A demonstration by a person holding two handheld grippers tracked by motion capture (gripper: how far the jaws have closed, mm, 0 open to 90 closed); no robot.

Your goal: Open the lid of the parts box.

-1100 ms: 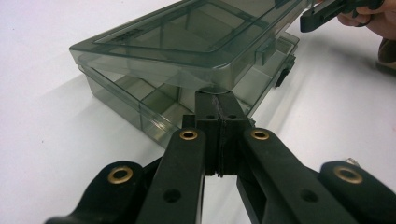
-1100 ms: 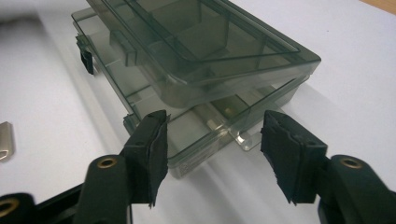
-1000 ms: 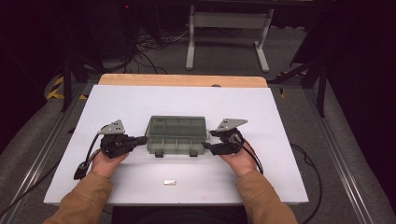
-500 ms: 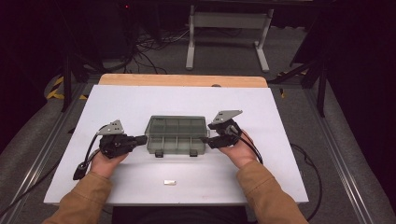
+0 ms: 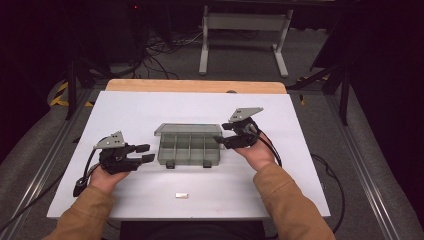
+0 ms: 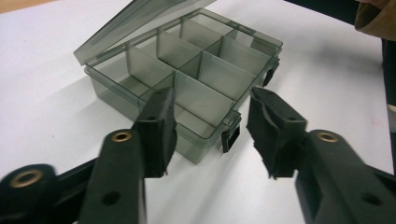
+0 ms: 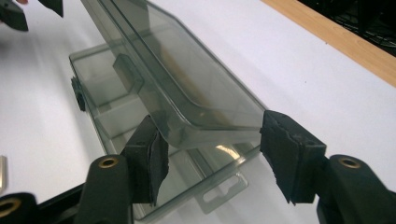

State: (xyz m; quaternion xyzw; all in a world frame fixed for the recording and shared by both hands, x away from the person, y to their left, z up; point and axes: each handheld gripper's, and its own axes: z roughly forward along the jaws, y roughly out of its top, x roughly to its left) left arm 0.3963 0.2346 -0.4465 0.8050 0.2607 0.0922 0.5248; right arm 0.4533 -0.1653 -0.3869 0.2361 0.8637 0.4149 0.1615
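Clearly my right gripper (image 7: 210,154) gapes wide, empty, around the smoky clear-plastic compartment box's (image 5: 189,146) raised lid (image 7: 187,93); light, stiff, slippery—take its edge.

No text, label, brand, number or sign can be read on anything in these views.
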